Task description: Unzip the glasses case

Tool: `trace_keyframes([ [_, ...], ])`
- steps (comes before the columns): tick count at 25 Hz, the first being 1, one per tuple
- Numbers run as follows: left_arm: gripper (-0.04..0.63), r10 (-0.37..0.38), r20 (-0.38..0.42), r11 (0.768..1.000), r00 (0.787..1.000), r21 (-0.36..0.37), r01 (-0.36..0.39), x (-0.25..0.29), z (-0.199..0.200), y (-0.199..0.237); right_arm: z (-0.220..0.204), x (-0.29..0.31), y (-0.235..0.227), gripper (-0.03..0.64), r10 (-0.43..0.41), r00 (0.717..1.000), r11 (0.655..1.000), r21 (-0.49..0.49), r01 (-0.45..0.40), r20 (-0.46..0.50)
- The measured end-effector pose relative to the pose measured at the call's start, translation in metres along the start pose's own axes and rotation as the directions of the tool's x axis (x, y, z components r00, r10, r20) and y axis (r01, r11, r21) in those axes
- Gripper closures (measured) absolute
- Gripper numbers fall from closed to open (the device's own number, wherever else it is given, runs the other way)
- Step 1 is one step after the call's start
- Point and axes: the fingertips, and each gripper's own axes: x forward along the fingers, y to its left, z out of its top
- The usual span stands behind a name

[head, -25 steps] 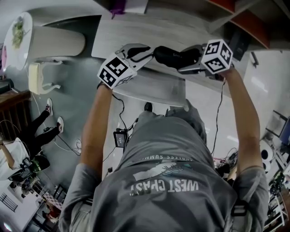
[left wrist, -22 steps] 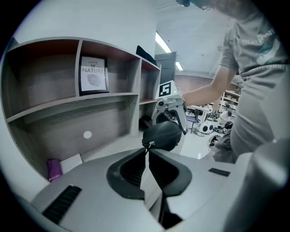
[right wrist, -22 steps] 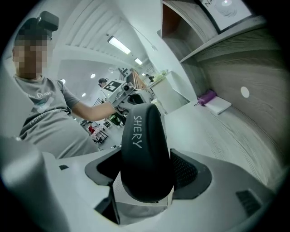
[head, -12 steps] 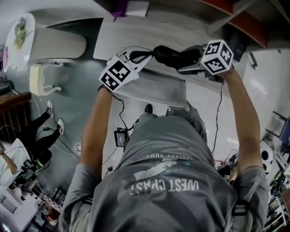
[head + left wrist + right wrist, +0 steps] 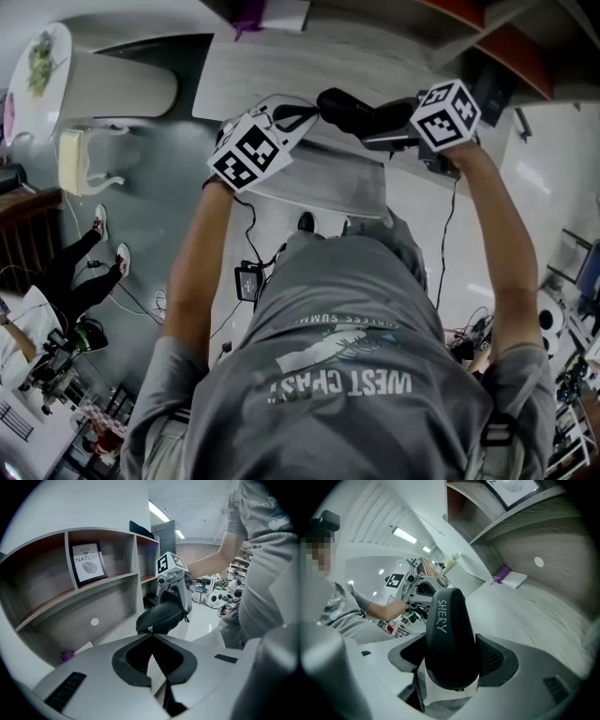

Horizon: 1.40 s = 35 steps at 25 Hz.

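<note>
Desk (image 5: 375, 66): pale wood-grain top, sits under a shelf unit (image 5: 103, 581) with reddish-brown compartments. On the desktop near the back panel there's a small purple item (image 5: 502, 573) right against a white pad (image 5: 514, 580); can't tell what the purple thing is. Rest of the visible top is bare grain. A framed print (image 5: 88, 563) stands in an upper shelf compartment, leaning back. Round white dot (image 5: 95, 621) on the back panel above the desktop. Floor (image 5: 150, 216) is grey, with a small black box (image 5: 248, 283) lying on it.
</note>
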Motion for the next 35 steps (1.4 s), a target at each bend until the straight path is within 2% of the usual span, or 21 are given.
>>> trace_keyframes([
  [7, 0.598, 0.046, -0.055, 0.999, 0.997, 0.005, -0.046, -0.008, -0.004, 0.008, 0.013, 0.008, 0.011, 0.287, 0.068, 0.996, 0.989, 0.127, -0.074, 0.051],
  [13, 0.598, 0.097, -0.138, 0.993, 0.986, 0.074, -0.087, -0.007, -0.011, 0.008, 0.011, 0.016, 0.01, 0.288, 0.074, 0.995, 0.97, 0.225, -0.088, 0.067],
  [15, 0.598, 0.084, -0.144, 0.995, 0.986, 0.072, -0.075, -0.007, -0.012, 0.003, 0.01, 0.019, 0.008, 0.29, 0.057, 0.996, 0.966, 0.249, -0.072, 0.067],
  [18, 0.598, 0.02, -0.107, 0.999, 0.994, 0.049, -0.015, -0.001, -0.001, -0.015, 0.014, 0.022, 0.004, 0.291, 0.027, 0.997, 0.961, 0.272, -0.048, 0.078],
  [21, 0.598, 0.021, -0.121, 0.997, 0.992, 0.072, -0.013, 0.006, 0.001, -0.025, 0.018, 0.023, 0.001, 0.29, 0.017, 0.997, 0.961, 0.276, -0.037, 0.074],
  [25, 0.598, 0.015, -0.093, 1.0, 0.996, 0.027, -0.013, 0.004, 0.001, -0.025, 0.016, 0.022, 0.0, 0.288, 0.039, 0.995, 0.943, 0.325, -0.066, 0.088],
  [29, 0.598, 0.036, -0.117, 0.999, 0.992, 0.034, -0.033, 0.005, -0.005, -0.028, 0.023, 0.017, -0.006, 0.288, 0.039, 0.99, 0.921, 0.38, -0.09, 0.139],
  [33, 0.598, 0.077, -0.1, 0.995, 0.992, -0.056, -0.083, 0.006, -0.009, -0.024, 0.026, 0.02, -0.012, 0.296, -0.003, 0.987, 0.9, 0.43, -0.067, 0.161],
  [35, 0.598, 0.082, -0.095, 0.993, 0.992, -0.074, -0.089, 0.009, -0.006, -0.026, 0.03, 0.024, -0.015, 0.296, -0.013, 0.982, 0.893, 0.445, -0.073, 0.187],
])
